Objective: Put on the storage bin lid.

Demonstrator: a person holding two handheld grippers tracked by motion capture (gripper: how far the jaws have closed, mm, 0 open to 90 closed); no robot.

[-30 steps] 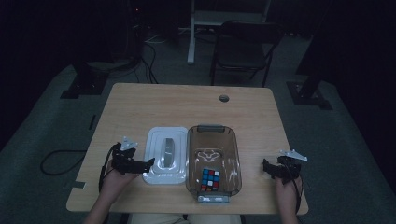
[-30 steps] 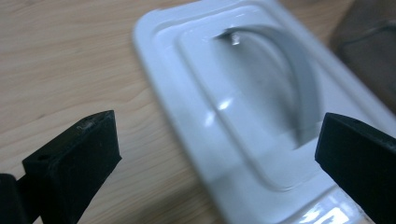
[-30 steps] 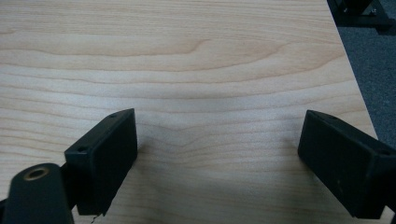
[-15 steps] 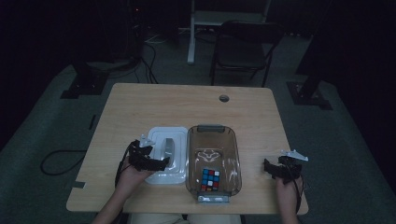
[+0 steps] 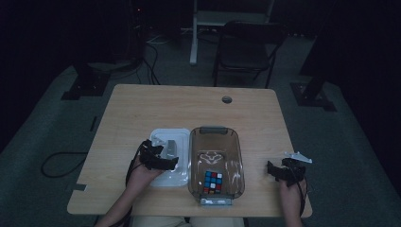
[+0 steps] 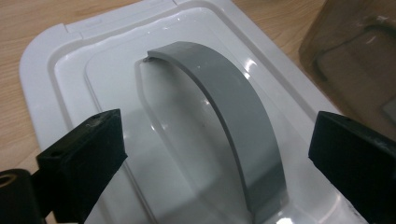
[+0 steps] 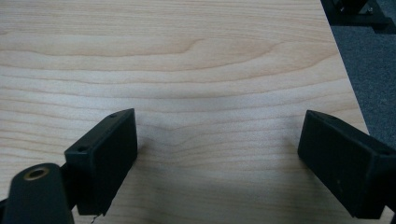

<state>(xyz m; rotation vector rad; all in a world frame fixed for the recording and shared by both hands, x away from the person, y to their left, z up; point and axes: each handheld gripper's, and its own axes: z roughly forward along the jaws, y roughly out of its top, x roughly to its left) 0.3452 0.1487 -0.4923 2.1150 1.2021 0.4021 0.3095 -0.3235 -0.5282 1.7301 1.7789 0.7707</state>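
White bin lid, grey arched handle: desk's near edge, left of the clear bin. Left gripper: jaws wide, just closing, straddling the handle untouched. Right gripper: jaws wide, over bare desk.

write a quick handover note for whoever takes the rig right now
Left tool: jaws have just been closing a little, not yet pressing, astride the grey arched handle of the white plastic lid, which lies flat beside the box.
Right tool: open over bare wooden table.
Clear brownish plastic box holds a colourful puzzle cube, uncovered.
Done: approach to the handle. Left: probably grip, lift, cover box.
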